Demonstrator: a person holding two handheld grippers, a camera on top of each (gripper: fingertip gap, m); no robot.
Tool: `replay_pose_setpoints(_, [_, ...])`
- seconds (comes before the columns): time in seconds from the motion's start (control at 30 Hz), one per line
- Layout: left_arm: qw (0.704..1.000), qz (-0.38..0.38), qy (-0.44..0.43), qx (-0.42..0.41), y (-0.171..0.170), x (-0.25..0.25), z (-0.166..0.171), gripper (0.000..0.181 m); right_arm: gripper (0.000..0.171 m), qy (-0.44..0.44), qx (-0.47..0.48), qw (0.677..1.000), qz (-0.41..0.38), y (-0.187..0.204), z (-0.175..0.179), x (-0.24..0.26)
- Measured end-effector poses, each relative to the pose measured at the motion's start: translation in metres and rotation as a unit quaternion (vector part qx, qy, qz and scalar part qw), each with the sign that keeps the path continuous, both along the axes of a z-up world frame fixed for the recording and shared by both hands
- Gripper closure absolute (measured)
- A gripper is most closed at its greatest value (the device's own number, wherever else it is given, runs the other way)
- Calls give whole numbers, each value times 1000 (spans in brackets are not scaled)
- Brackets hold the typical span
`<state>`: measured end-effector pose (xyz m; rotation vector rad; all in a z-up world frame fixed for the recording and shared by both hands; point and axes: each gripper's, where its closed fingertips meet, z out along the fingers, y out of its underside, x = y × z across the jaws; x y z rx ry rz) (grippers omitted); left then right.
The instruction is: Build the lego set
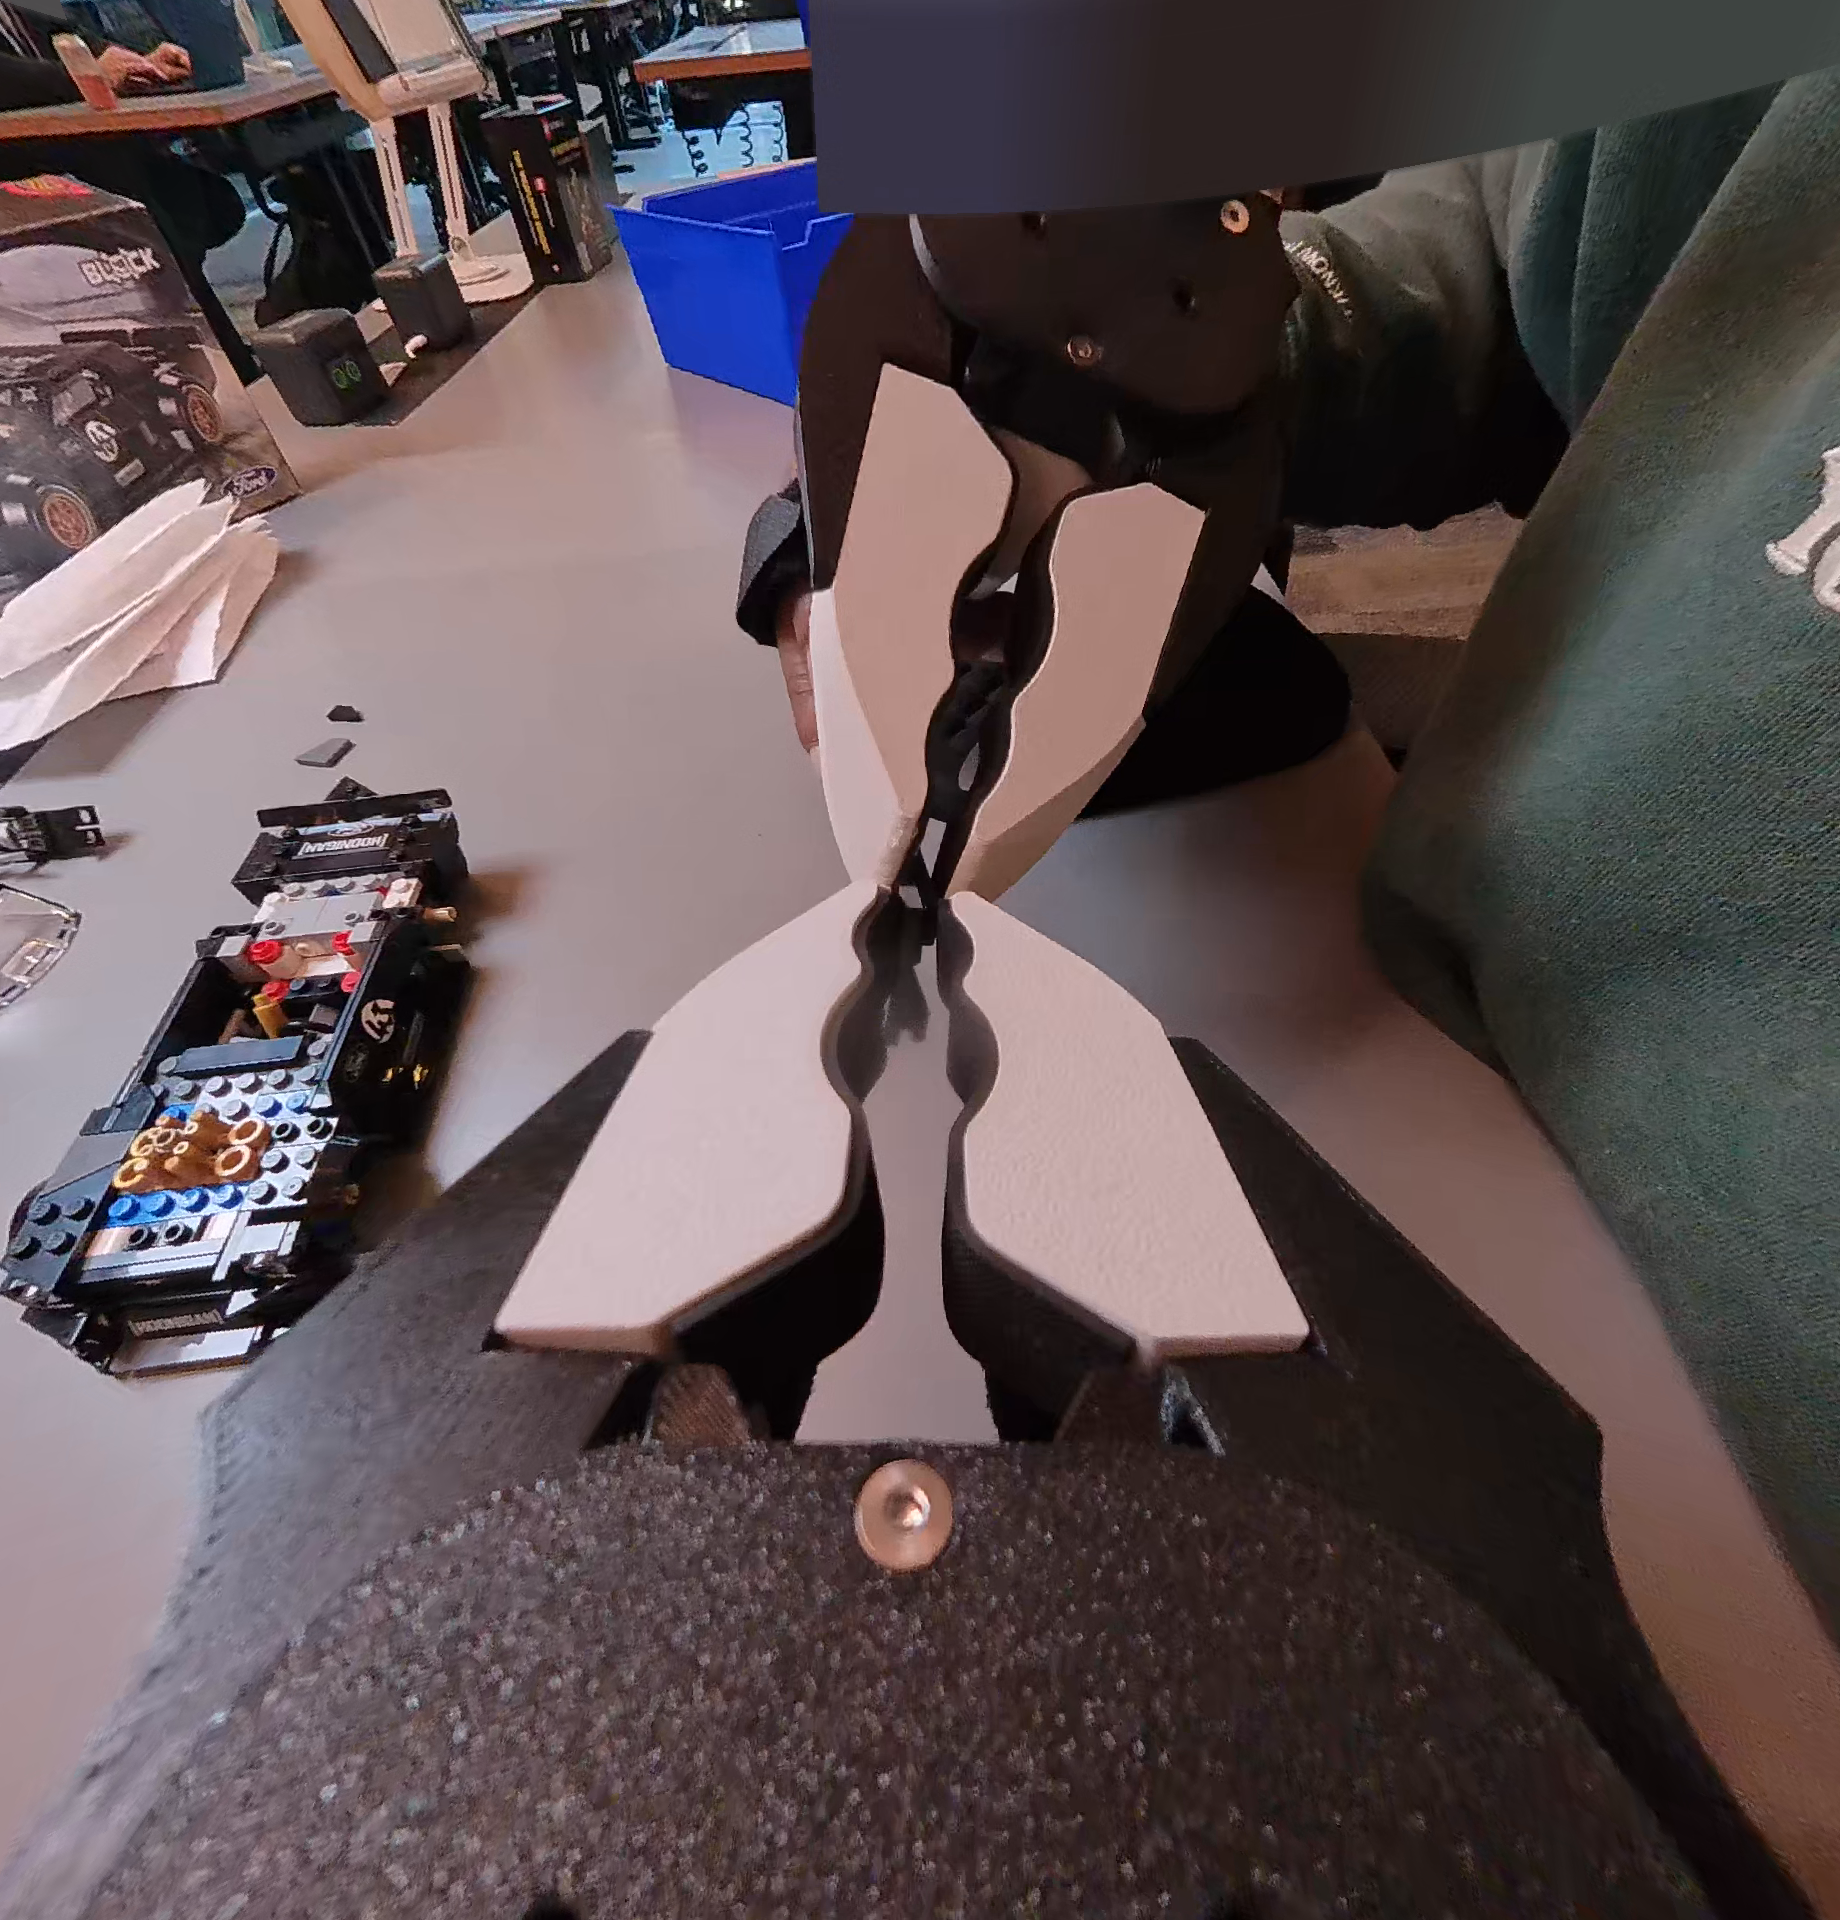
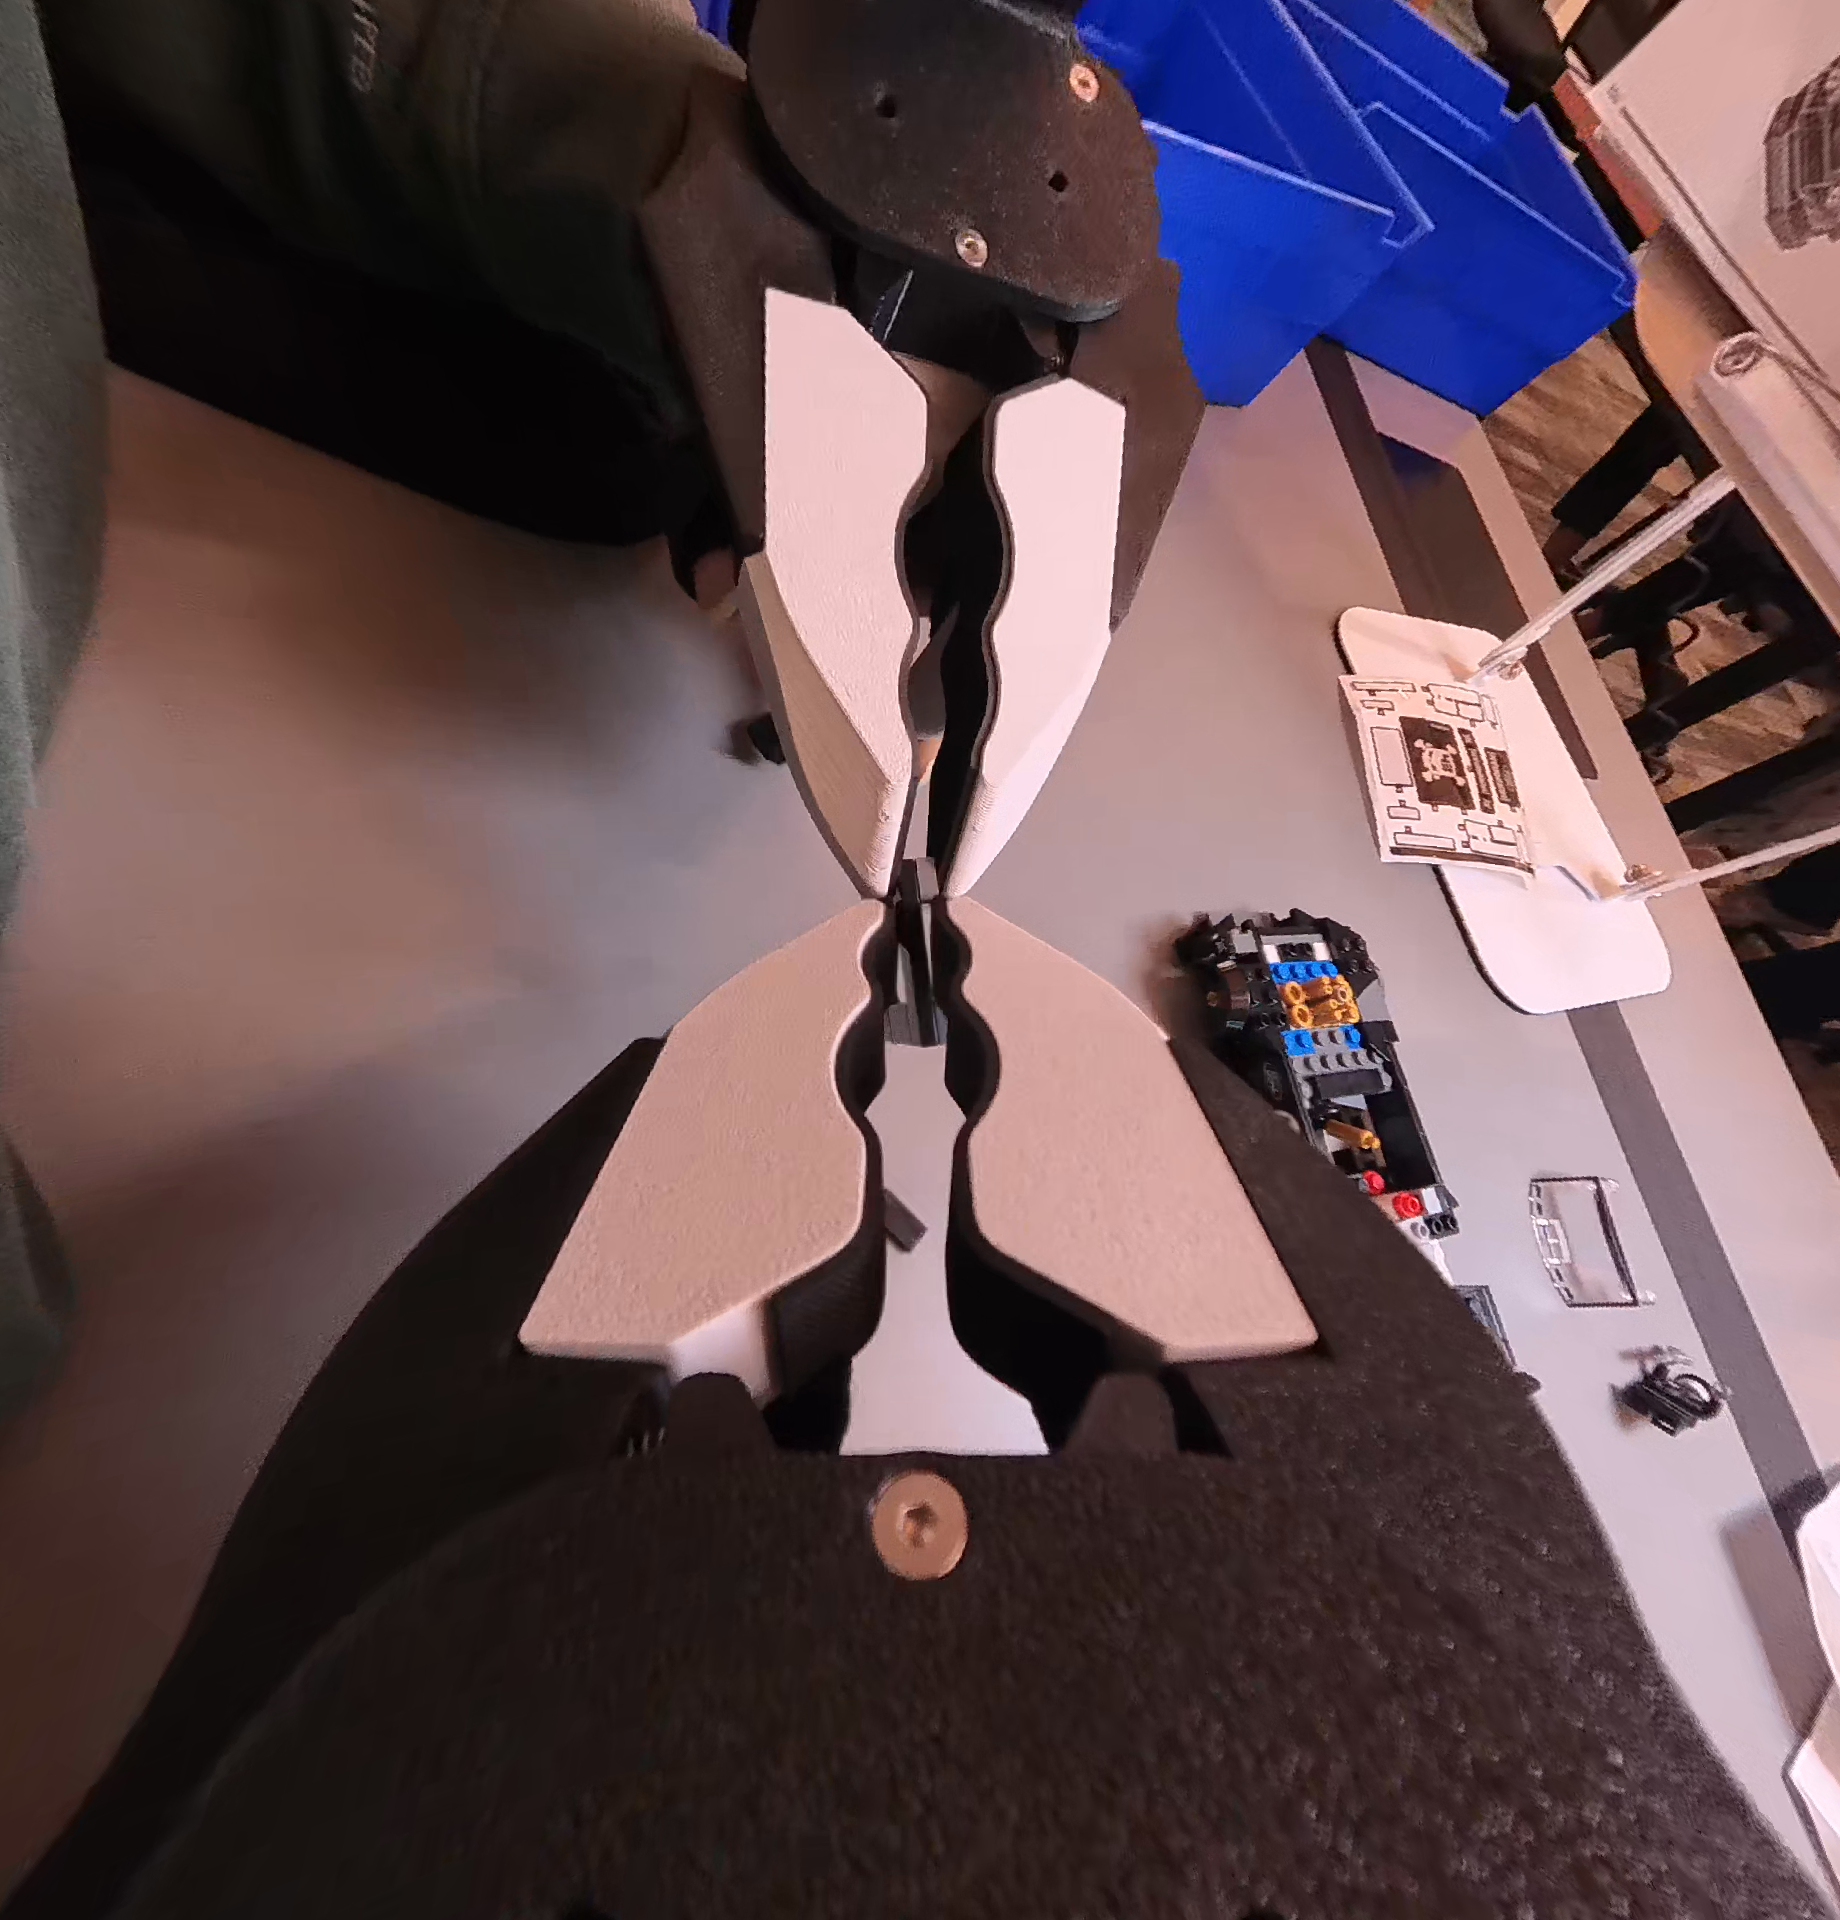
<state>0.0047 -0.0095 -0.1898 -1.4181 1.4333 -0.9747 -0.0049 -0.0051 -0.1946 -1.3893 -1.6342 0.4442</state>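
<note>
The half-built black brick car (image 1: 241, 1081) lies on the grey table, roofless, studs bare. Beside the car wait a clear windscreen (image 1: 12, 951) and loose bits. Above the table, the left gripper (image 1: 911, 909) and right gripper (image 2: 921, 914) each clench a small dark piece, tip to tip, apparently joining them.

grey table (image 1: 542, 582), wooden desks (image 1: 168, 109) behind, wood-look floor (image 2: 1581, 436).
</note>
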Motion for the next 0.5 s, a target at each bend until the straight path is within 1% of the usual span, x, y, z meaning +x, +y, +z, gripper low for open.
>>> replay_pose_setpoints(0.33, [999, -4, 20, 34, 0, 0, -5, 174, 166, 7, -15, 1000, -3, 0, -4, -1])
replay_pose_setpoints(0.5, [999, 5, 31, 34, 4, 0, -5, 174, 163, 38, -38, 999, -8, 5, -5, -2])
